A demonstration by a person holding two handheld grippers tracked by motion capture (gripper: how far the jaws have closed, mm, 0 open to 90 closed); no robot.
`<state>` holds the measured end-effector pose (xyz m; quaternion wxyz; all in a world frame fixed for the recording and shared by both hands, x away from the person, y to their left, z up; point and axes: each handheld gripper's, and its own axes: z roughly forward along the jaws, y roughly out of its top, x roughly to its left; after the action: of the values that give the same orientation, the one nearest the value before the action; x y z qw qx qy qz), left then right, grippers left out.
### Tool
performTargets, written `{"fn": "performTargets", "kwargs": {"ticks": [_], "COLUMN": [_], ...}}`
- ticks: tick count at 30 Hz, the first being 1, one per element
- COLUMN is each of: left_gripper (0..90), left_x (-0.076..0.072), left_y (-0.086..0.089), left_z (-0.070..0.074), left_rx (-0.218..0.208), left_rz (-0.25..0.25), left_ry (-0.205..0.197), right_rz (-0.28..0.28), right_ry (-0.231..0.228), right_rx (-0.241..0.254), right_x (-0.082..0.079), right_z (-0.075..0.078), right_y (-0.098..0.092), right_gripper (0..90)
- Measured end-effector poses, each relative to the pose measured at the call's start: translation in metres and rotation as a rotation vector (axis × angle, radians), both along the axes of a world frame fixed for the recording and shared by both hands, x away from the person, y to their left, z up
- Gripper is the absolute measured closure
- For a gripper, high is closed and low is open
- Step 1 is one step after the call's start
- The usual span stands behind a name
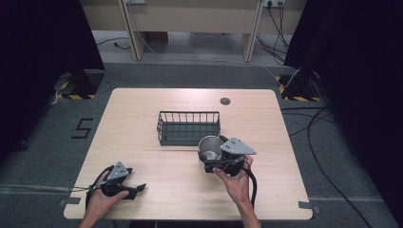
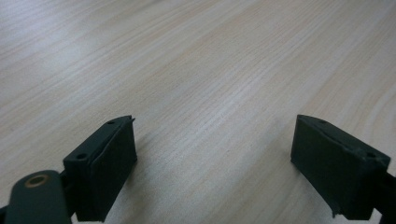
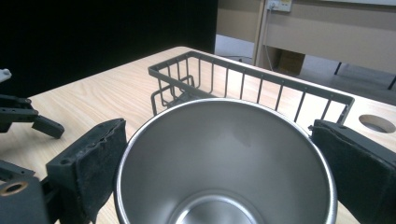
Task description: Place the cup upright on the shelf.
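A shiny steel cup (image 1: 209, 147) stands open side up between the jaws of my right gripper (image 1: 212, 156), just in front of the right end of a dark wire basket (image 1: 188, 127). In the right gripper view both black pads press the cup's (image 3: 224, 158) sides, so this gripper (image 3: 219, 127) is shut on it; the basket (image 3: 247, 71) sits right behind. Whether the cup touches the table I cannot tell. My left gripper (image 1: 137, 189) lies low at the table's near left, and its jaws (image 2: 215, 135) stand wide apart over bare wood.
The light wooden table (image 1: 157, 175) has a round cable hole (image 1: 225, 100) at its far side, behind the basket. Black curtains flank the table, and cables lie on the floor at the right. The left gripper (image 3: 28, 119) shows off to the left in the right gripper view.
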<state>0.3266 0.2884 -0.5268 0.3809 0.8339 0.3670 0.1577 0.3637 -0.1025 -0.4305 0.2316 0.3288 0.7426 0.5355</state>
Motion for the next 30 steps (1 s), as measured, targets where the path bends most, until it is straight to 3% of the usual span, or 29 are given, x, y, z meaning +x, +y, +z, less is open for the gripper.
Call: {"fn": "performTargets", "kwargs": {"ticks": [18, 30], "left_gripper": [13.2, 13.2], "left_x": [0.0, 0.0], "left_y": [0.0, 0.0], "left_z": [0.0, 0.0], "left_rx": [-0.002, -0.002], "left_rz": [0.0, 0.001], "left_ry": [-0.001, -0.001], "right_rz": [0.066, 0.123], "right_ry": [-0.004, -0.004], "right_rx": [-0.005, 0.0], "right_x": [0.018, 0.041], "right_z": [0.04, 0.068], "right_y": [0.013, 0.025], "right_gripper": [6.2, 6.2]}}
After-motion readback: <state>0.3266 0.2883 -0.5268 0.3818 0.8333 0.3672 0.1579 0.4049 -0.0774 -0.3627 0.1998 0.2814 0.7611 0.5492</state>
